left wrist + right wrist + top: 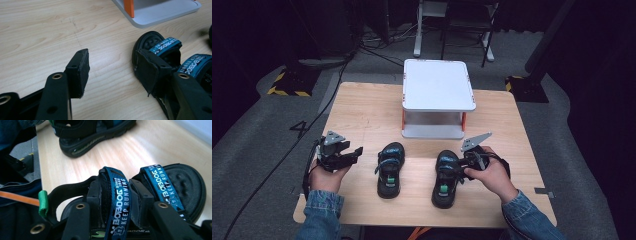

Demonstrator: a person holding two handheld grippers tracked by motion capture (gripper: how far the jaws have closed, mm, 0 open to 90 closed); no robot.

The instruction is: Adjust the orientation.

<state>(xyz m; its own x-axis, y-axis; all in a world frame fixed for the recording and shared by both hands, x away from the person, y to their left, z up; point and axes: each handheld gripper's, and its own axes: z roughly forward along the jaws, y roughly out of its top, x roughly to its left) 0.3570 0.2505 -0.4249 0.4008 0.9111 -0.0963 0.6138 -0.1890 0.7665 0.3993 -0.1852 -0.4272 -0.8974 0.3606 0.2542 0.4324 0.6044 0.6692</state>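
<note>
My right gripper [463,167] has its jaws on either side of the rear blue strap [117,202] of the right sandal [446,180], the pads pressed against that strap. This sandal lies flat near the table's front edge, toe toward the white stand [438,85]. My left gripper [353,154] rests on the wooden table [362,110] with jaws standing wide and nothing between them; one pad sits just beside the toe of the left sandal [390,169], which lies beside its mate, the two a little apart.
</note>
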